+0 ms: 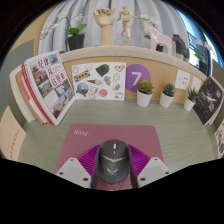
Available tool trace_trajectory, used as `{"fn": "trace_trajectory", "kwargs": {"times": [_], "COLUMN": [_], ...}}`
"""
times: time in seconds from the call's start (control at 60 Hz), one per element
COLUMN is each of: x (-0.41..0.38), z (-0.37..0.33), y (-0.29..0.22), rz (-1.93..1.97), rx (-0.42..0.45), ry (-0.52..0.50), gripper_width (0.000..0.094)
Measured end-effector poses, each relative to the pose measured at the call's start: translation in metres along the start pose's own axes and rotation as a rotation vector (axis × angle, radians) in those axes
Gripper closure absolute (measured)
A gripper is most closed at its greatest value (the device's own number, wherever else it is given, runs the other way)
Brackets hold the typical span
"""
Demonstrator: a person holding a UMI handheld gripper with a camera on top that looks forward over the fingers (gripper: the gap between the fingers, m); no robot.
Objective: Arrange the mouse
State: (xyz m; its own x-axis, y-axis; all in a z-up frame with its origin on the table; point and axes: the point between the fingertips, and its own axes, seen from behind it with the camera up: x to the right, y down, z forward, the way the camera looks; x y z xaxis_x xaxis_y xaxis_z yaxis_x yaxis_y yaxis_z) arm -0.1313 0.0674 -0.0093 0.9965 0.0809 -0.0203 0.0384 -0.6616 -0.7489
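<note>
A dark grey mouse [113, 161] with a glossy black centre strip and scroll wheel sits between the two fingers of the tongs [112, 172], its front end pointing away from them. It rests on a pink mouse mat [90, 140] on the desk.

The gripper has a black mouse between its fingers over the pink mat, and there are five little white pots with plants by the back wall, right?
Not quite. The gripper view shows three white pots with plants by the back wall, not five. The rest holds: the black mouse sits between the fingers of the gripper over the pink mat.
</note>
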Motion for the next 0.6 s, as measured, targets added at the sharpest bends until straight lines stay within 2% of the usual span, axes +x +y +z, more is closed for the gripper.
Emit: {"fn": "trace_trajectory", "kwargs": {"times": [0.05,0.083,0.1,0.183,0.45,0.6], "x": [0.003,0.004,0.005,0.007,0.016,0.032], "z": [-0.001,-0.003,-0.006,-0.026,-0.167,-0.252], "y": [0.001,0.004,0.005,-0.009,-0.087,-0.109], "rz": [-0.001,0.01,0.018,0.05,0.076,0.086], "rx": [-0.008,-0.03,-0.043,-0.026,0.105,0.172], "ry": [0.008,0.017,0.021,0.025,0.034,0.036], "gripper_width": [0.0414,0.031,0.0218,0.0089,0.0081,0.0079]}}
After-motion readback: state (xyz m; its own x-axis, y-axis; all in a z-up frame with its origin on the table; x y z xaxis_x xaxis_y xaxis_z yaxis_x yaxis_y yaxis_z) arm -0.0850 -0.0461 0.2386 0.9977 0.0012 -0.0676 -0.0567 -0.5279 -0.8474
